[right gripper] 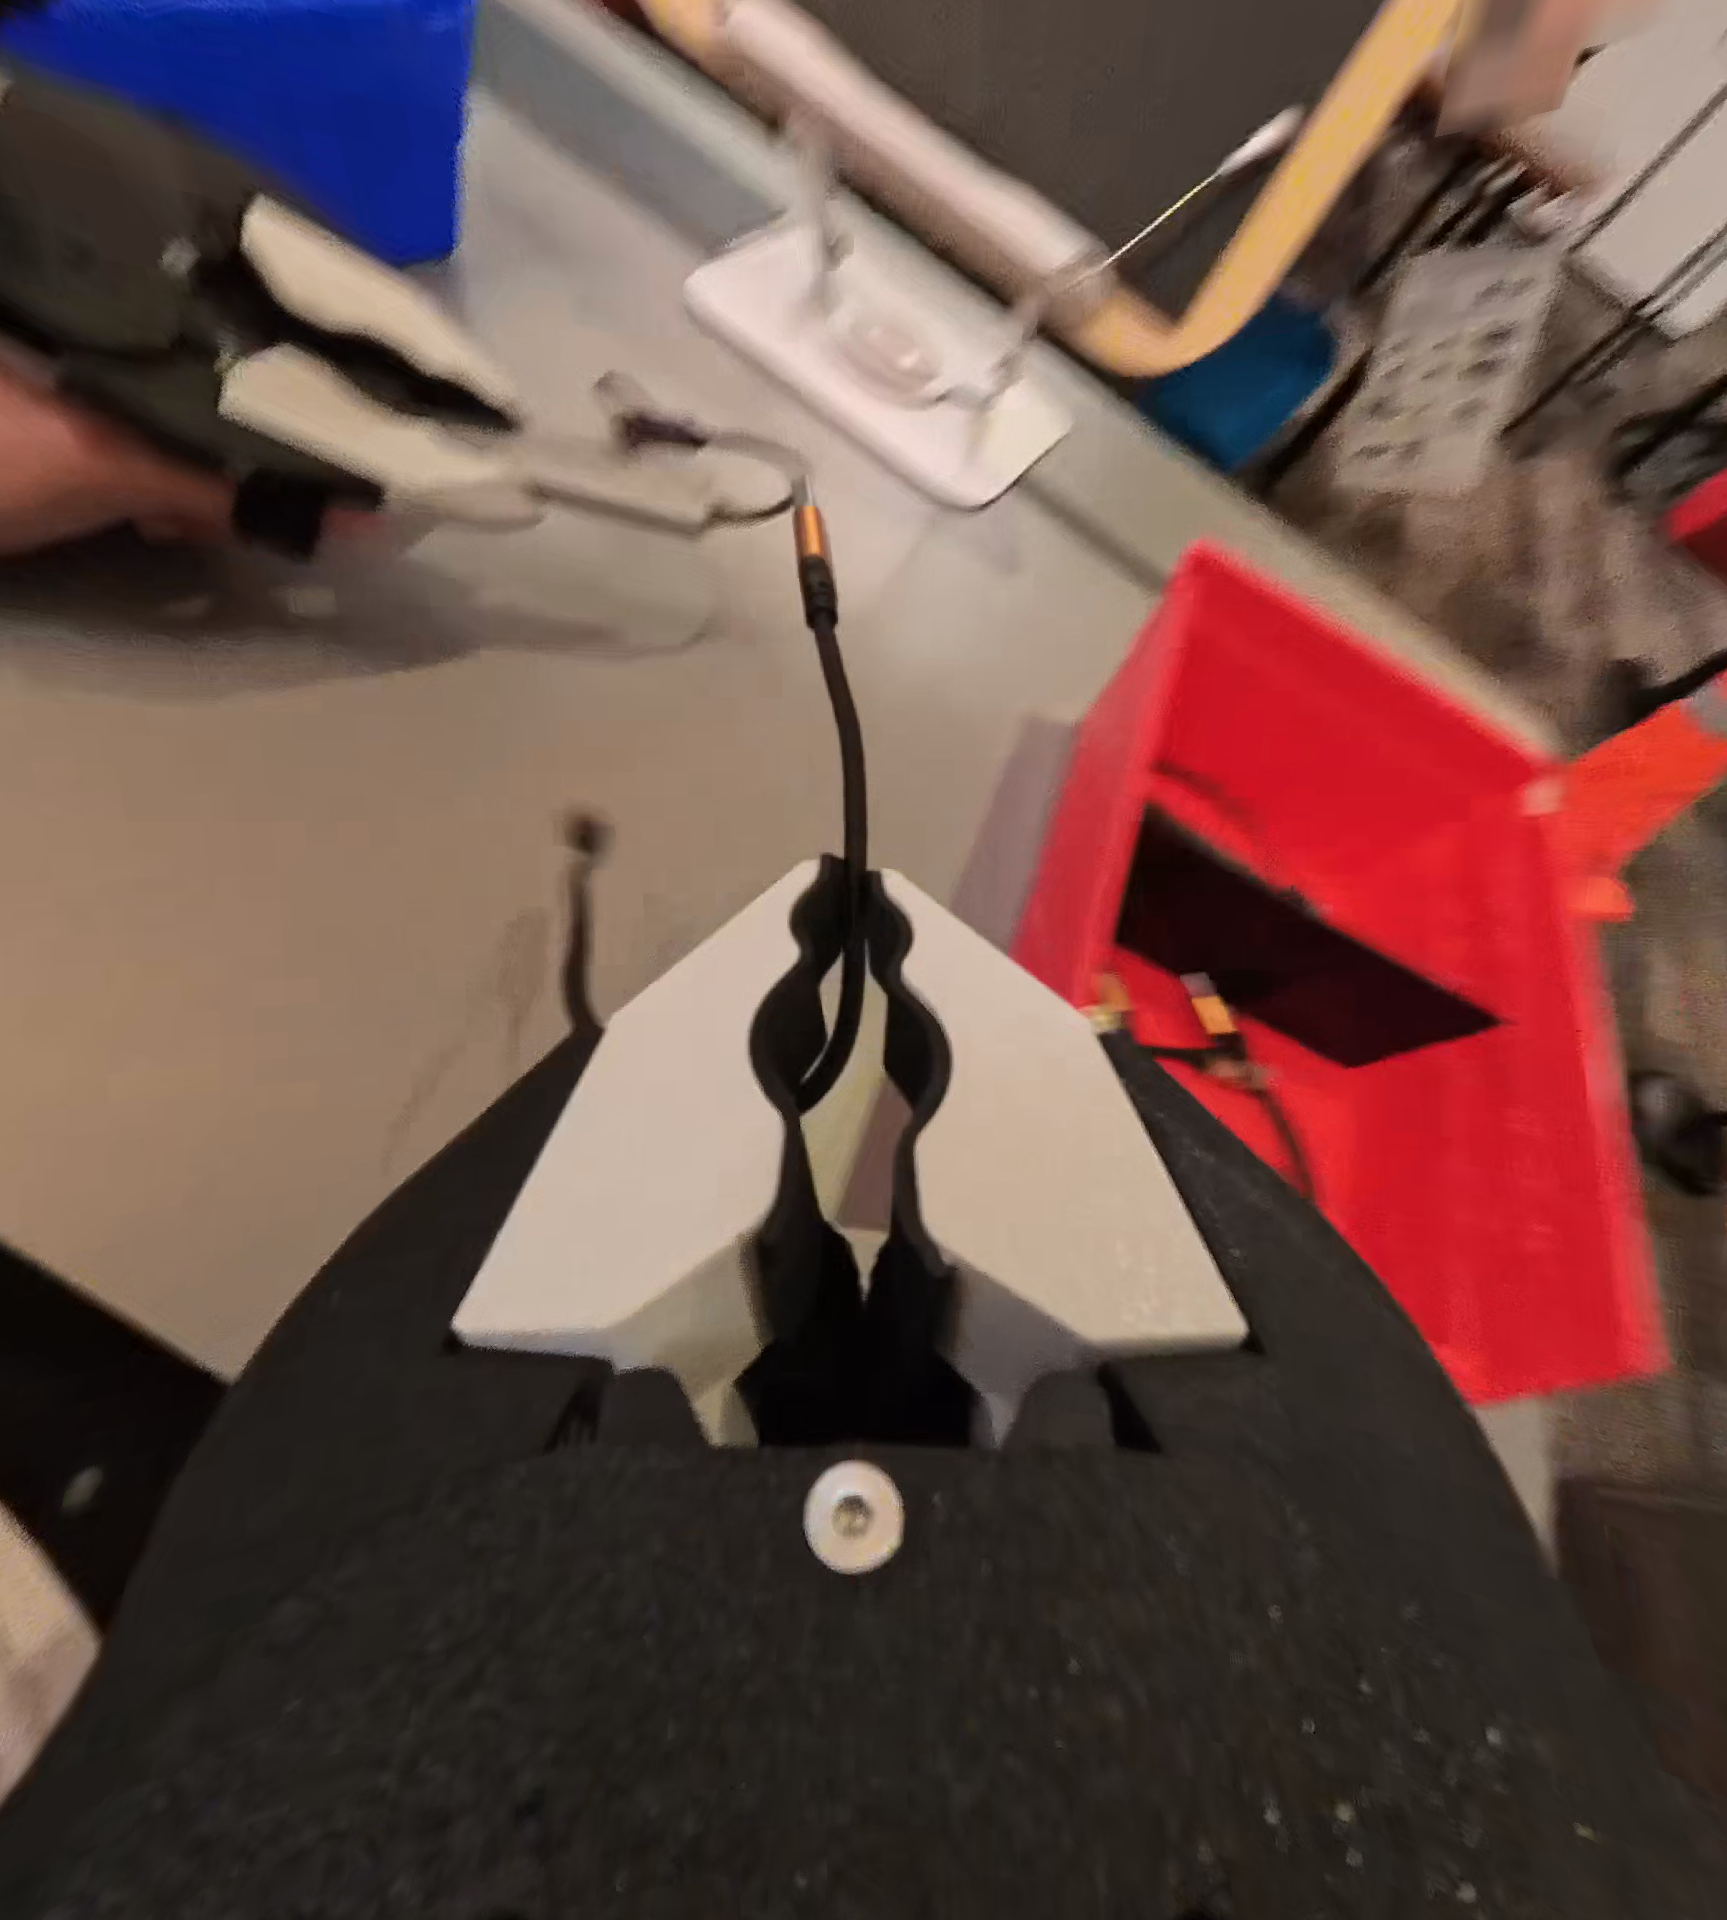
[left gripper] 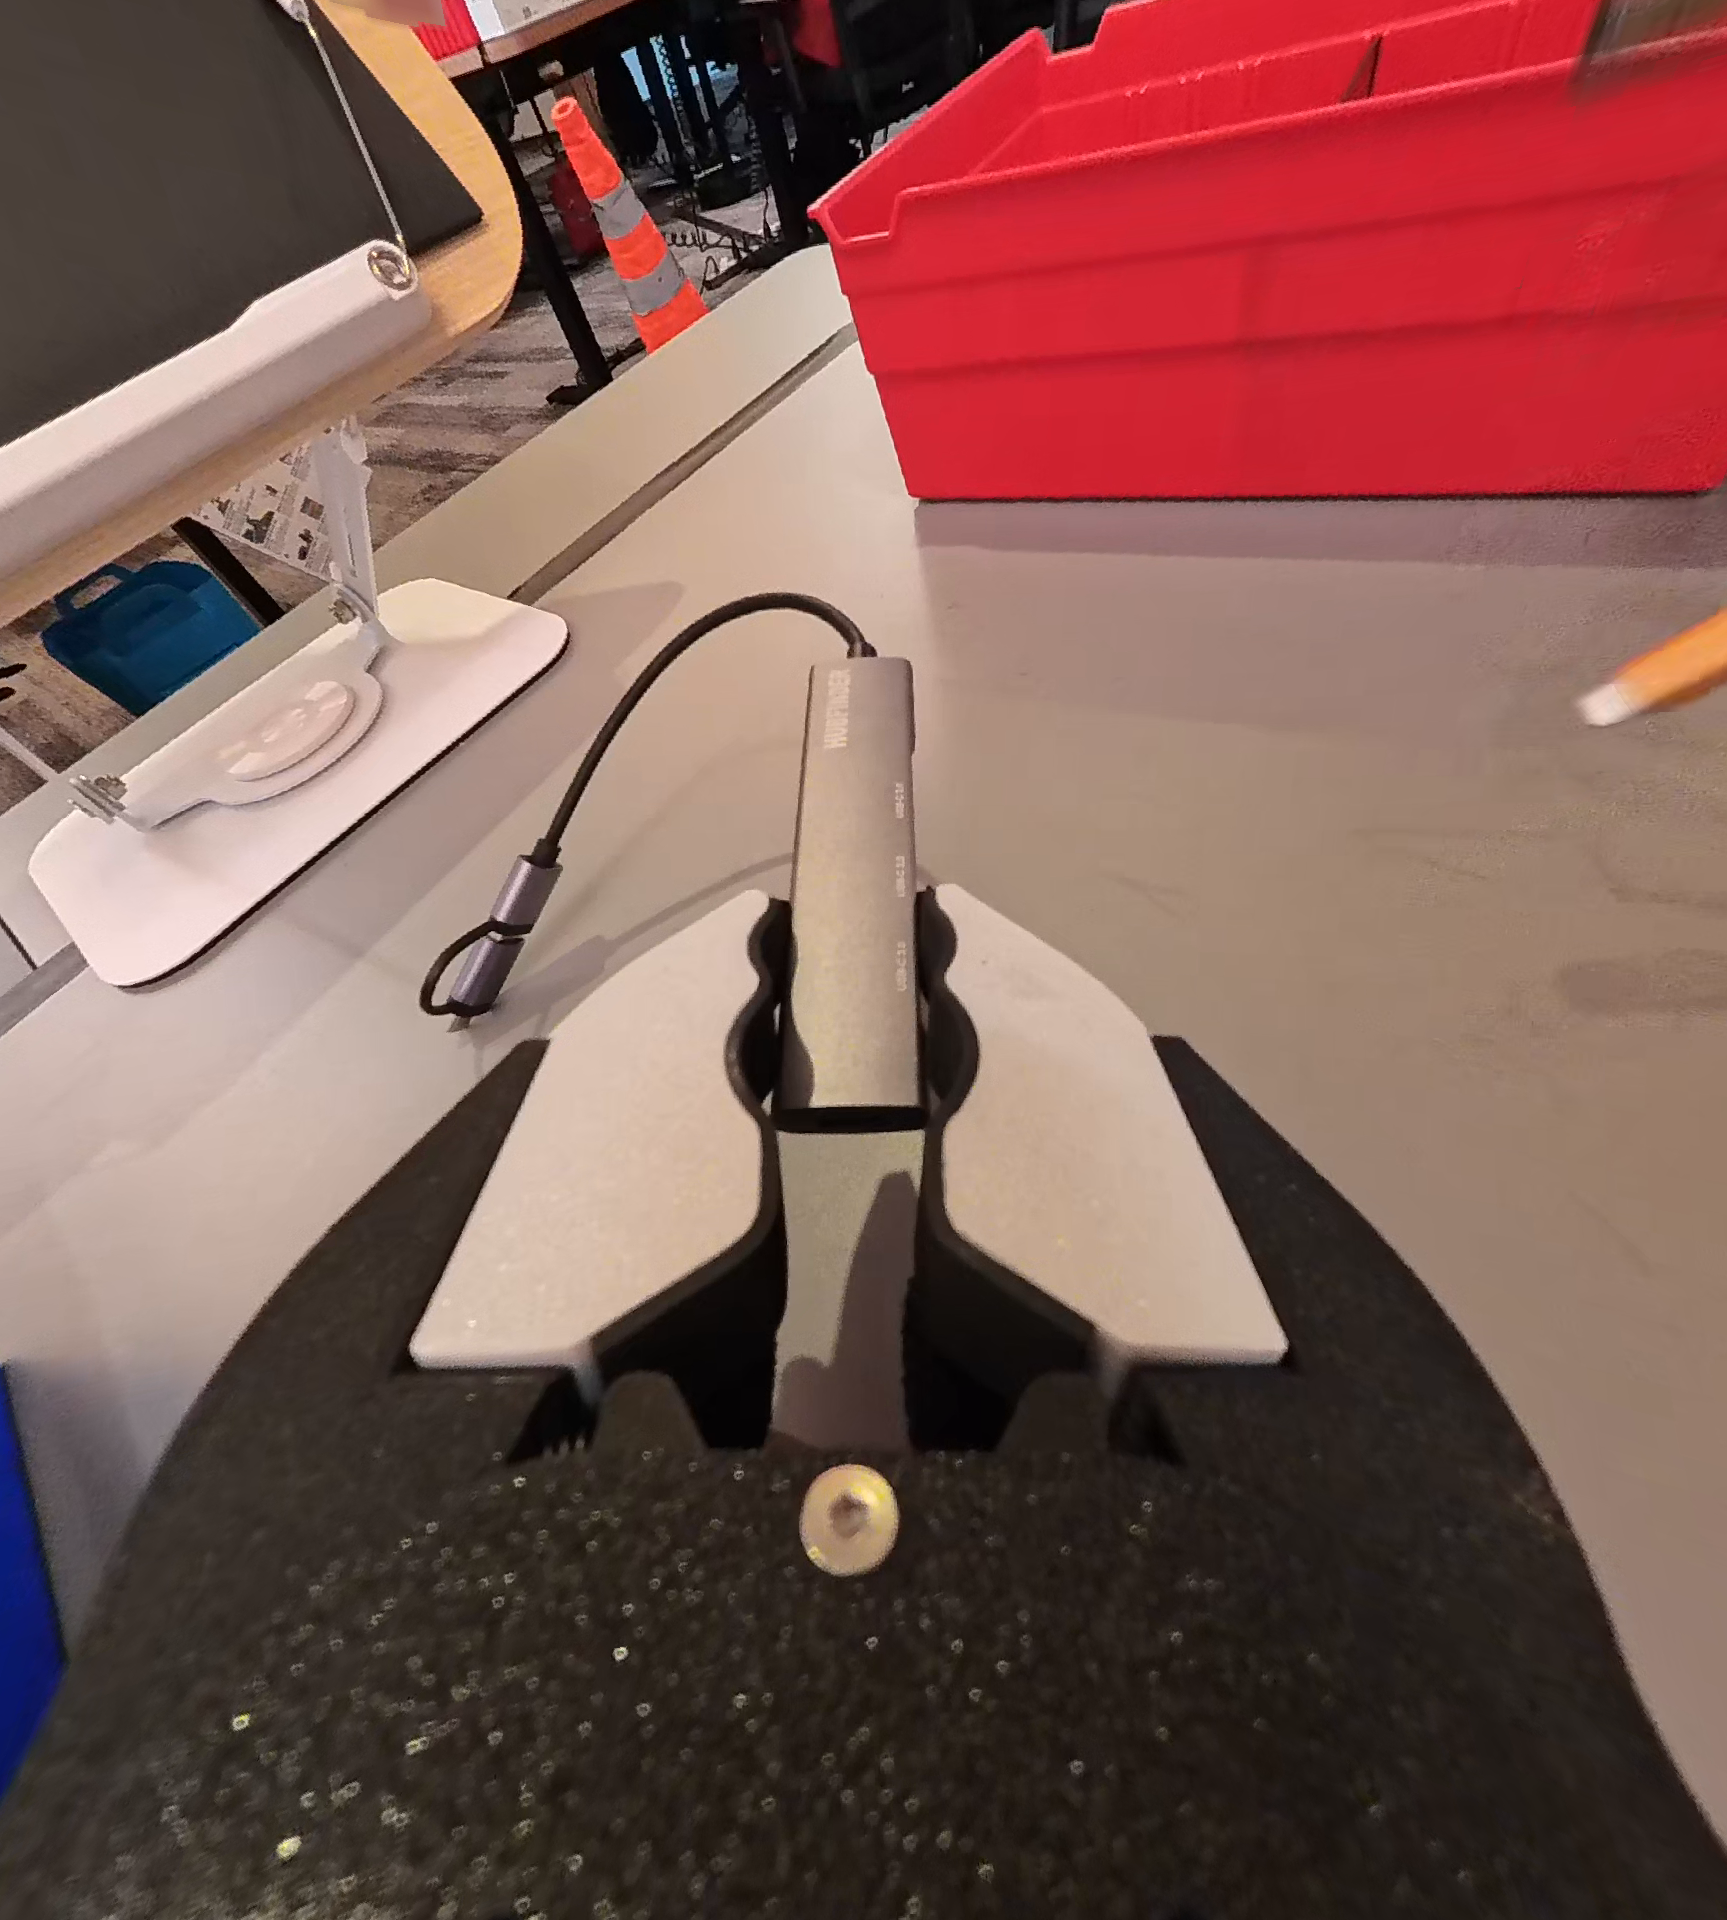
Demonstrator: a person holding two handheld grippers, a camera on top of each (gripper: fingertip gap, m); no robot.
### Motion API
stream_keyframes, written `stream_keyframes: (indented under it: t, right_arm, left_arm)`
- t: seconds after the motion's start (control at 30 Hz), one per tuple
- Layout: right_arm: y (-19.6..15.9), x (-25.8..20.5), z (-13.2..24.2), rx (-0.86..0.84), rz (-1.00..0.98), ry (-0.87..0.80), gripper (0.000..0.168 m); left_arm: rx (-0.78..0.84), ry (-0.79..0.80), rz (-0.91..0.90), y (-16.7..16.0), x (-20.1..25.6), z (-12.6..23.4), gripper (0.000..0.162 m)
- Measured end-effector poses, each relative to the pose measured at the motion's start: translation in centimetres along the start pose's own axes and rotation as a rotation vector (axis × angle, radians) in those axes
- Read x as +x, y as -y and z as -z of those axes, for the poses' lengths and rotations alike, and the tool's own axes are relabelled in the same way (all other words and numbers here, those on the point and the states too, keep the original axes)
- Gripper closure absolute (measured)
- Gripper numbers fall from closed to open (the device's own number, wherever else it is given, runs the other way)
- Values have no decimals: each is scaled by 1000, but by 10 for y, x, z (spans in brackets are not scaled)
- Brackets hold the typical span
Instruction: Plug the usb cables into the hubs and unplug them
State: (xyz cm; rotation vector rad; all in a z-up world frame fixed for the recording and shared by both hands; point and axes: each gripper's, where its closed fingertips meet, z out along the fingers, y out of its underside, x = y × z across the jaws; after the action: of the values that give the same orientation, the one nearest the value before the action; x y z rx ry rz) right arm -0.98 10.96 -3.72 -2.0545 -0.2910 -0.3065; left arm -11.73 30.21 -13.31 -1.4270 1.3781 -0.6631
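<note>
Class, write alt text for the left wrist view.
The left gripper is shut on a grey hub above a grey table. The hub's black cable curls left; a red bin stands behind.

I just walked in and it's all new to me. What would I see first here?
First, the big red plastic bin at the far right of the grey table. Next, the left hand-held gripper is shut on a slim grey metal USB hub, and the right hand-held gripper pinches a thin black cable with an orange plug.
</note>
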Motion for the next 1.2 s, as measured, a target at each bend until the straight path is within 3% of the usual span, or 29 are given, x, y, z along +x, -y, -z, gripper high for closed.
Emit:
stream_keyframes:
  t: [0.13,0.27,0.37,0.5,0.6,0.67,0.8,0.93,1.07,1.13,1.2]
  right_arm:
    - [35,74,44,73,47,-195,167]
    - [47,123,56,96,71,-309,166]
    - [38,151,43,92,46,-349,166]
    - [0,193,18,29,52,-444,166]
    - [-32,193,-9,-3,62,-329,166]
    - [-78,185,-33,-174,83,-215,166]
    - [-134,161,-63,-324,221,11,166]
    - [-168,181,-76,-539,468,22,166]
    - [-182,209,-96,-657,516,-35,163]
    - [-184,203,-95,-686,408,-3,138]
    - [-165,196,-87,-627,277,-10,127]
  left_arm:
    - [-2,0,-2,0,0,0,139]
    - [-5,1,-7,0,1,-1,139]
    - [-5,2,-9,0,1,-1,139]
    - [-3,2,-7,0,1,-1,139]
    - [-4,-2,-3,0,1,-1,139]
    - [-5,-2,-4,0,1,-1,139]
    - [-9,-1,-14,0,2,-1,139]
    - [-6,6,-18,0,2,-1,139]
    - [25,11,-9,4,0,2,139]
    - [58,5,-12,8,0,5,139]
    - [91,15,-29,12,-2,9,139]
